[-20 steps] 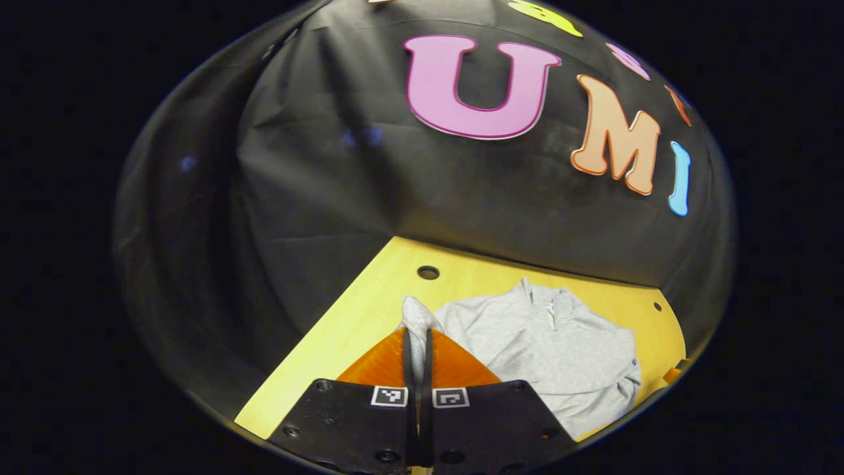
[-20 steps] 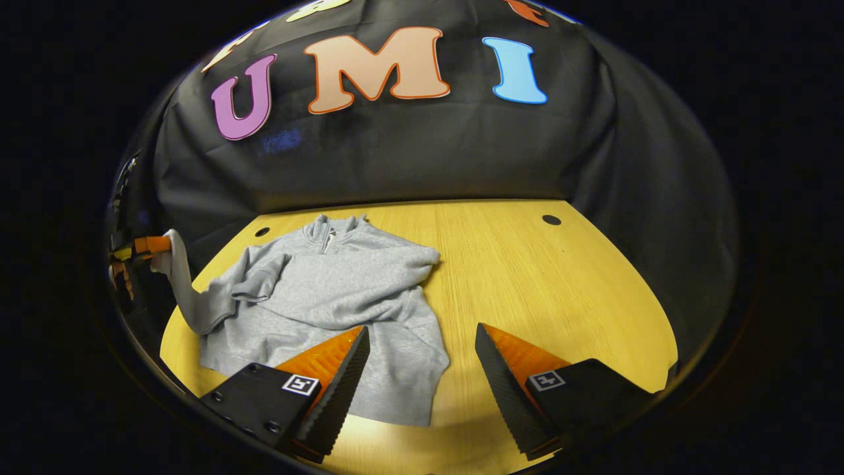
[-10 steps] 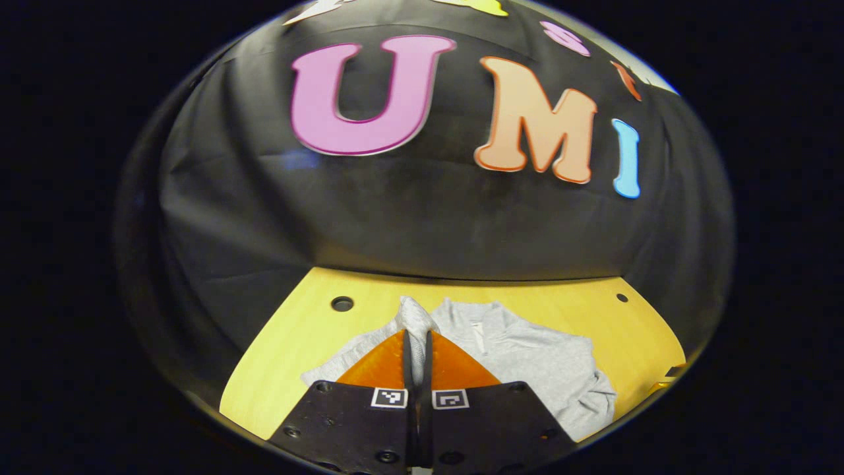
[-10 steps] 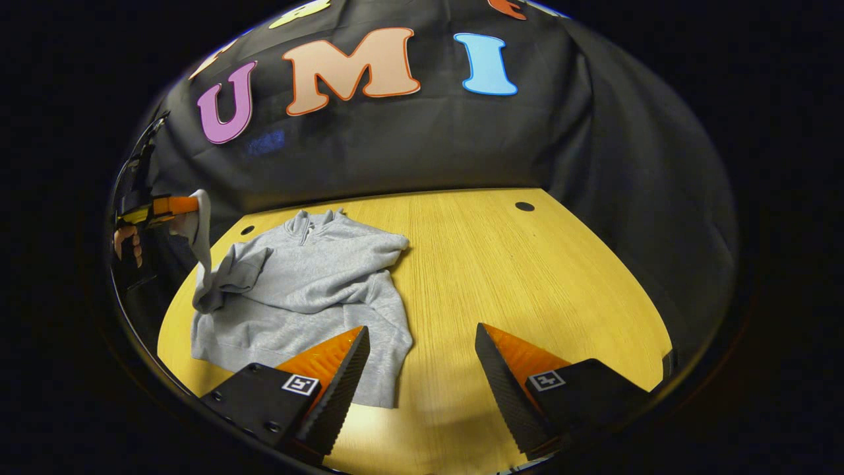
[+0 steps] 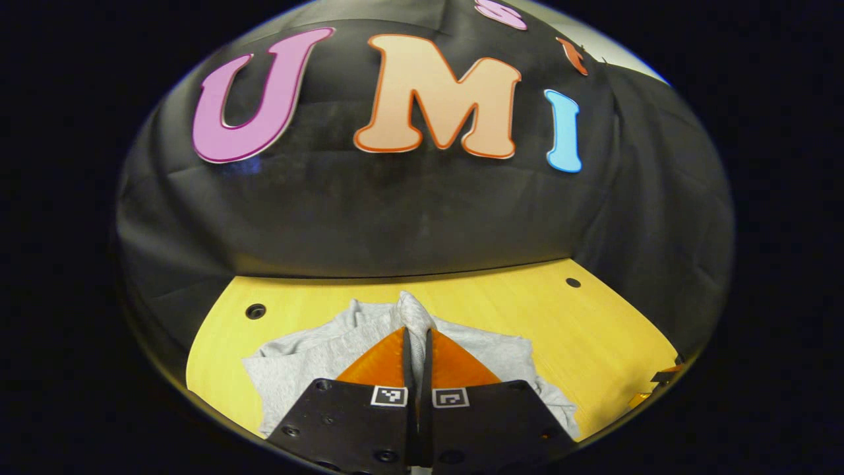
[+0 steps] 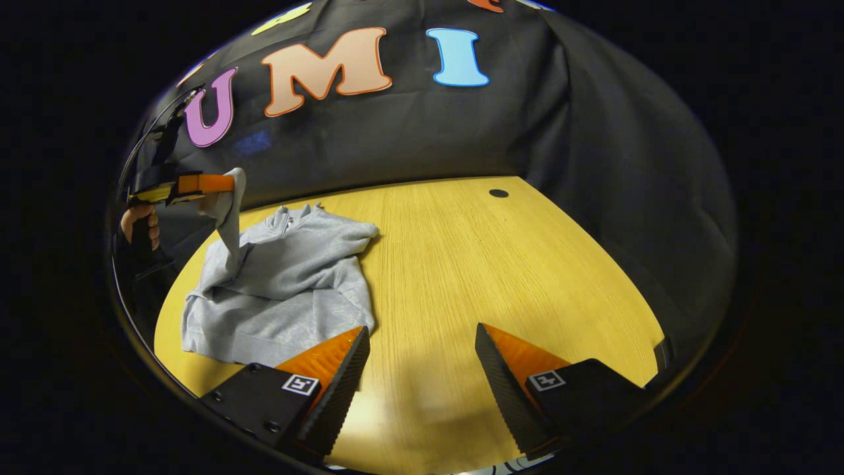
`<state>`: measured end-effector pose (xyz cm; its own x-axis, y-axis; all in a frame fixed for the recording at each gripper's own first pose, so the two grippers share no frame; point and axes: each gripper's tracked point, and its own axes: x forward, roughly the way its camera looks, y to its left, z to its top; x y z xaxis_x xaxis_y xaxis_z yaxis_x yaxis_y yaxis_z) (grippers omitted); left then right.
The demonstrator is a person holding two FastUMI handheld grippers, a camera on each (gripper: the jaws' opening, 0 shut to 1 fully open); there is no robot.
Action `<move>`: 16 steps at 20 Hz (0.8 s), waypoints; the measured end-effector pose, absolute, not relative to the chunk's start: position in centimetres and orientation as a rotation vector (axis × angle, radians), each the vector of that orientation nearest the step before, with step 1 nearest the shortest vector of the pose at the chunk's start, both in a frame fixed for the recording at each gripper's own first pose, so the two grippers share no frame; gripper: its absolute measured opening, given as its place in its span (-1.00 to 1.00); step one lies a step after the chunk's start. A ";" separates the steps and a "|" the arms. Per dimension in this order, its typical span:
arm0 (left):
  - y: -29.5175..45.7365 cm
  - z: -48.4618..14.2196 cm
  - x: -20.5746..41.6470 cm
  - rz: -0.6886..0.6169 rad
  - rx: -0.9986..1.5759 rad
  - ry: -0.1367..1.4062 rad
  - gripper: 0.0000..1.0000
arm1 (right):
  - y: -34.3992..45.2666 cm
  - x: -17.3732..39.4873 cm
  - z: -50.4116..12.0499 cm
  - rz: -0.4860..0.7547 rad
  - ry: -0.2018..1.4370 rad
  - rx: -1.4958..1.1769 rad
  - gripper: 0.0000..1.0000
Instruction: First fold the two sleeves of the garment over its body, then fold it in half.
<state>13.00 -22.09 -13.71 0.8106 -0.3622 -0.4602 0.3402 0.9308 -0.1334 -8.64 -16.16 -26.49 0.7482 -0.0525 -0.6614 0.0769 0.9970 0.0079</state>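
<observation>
- The garment, a grey zip-neck top, lies on the table. In the right gripper view it sits ahead and left of the right tongs' own tips, its hem edge just past the left finger.
- 1 sleeve is lifted off the table. It rises from the garment's left side up to the left tongs, which show at the far left edge of the right gripper view, held by a hand.
- The other sleeve lies folded across the chest, its bend reaching the garment's right edge.
- In the left gripper view, the left tongs are pressed together with a tuft of the sleeve's grey cuff pinched between the 2 fingers and poking out past the tips. The garment's body spreads below and to both sides of them.
- The right tongs are spread wide, holding nothing. They hover over bare table, right of the garment and apart from it.
- The table has a yellow wood grain top, with a small round hole far ahead of the right tongs and another ahead and left of the left tongs.
- A black cloth wall stands behind the table.
</observation>
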 end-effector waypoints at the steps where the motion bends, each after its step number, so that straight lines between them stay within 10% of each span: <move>1: -23.2 -13.8 13.0 -0.389 -0.038 0.503 -1.00 | -16.6 -9.0 -26.5 -0.075 0.723 0.033 0.94; 12: -31.0 -20.3 12.0 -0.428 0.008 0.625 -1.00 | -19.9 -10.7 -27.1 -0.086 0.748 0.034 0.94; 14: -31.9 -20.8 11.9 -0.437 -0.037 0.625 -0.85 | -19.4 -10.4 -26.7 -0.069 0.742 0.024 0.98; 15: -31.9 -20.3 12.1 -0.433 -0.041 0.602 -0.26 | -19.1 -10.1 -26.8 -0.061 0.740 0.019 0.98; 16: -31.7 -19.7 12.3 -0.429 -0.032 0.575 -0.19 | -18.7 -10.0 -26.7 -0.052 0.738 0.018 0.97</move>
